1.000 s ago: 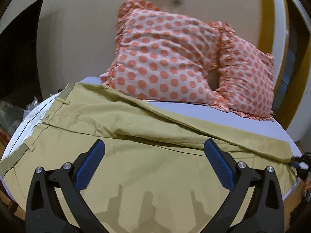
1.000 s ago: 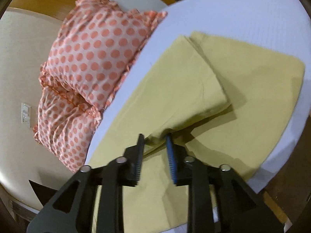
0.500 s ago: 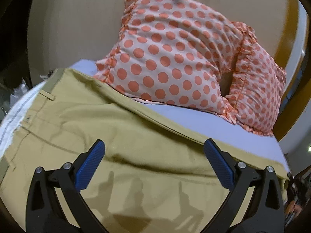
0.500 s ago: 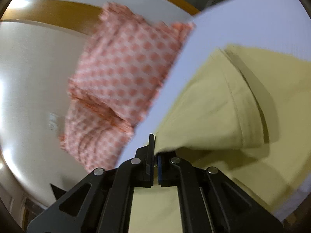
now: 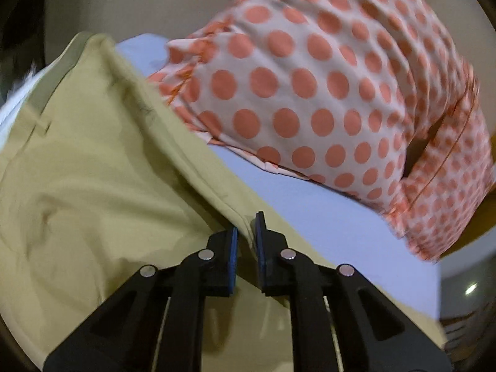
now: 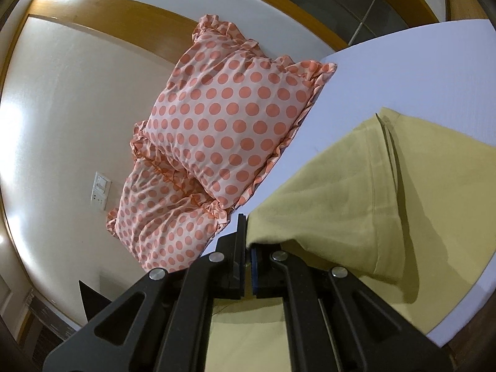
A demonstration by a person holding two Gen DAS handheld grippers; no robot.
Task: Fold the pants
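Left gripper (image 5: 246, 235): matte black plastic frame, two straight fingers lined with blue ribbed pads (image 5: 233, 257). Four round silver screw heads across the linkage behind the fingers, triangular cut-outs in outer arms. Right gripper (image 6: 247, 241): same black build, blue pads (image 6: 254, 266), four silver screws, same cut-outs. No skin, sleeve or cable visible.

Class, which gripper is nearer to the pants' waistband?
Left. The left gripper pinches the pants edge with the waistband ahead; the right gripper holds cloth, no waistband showing.
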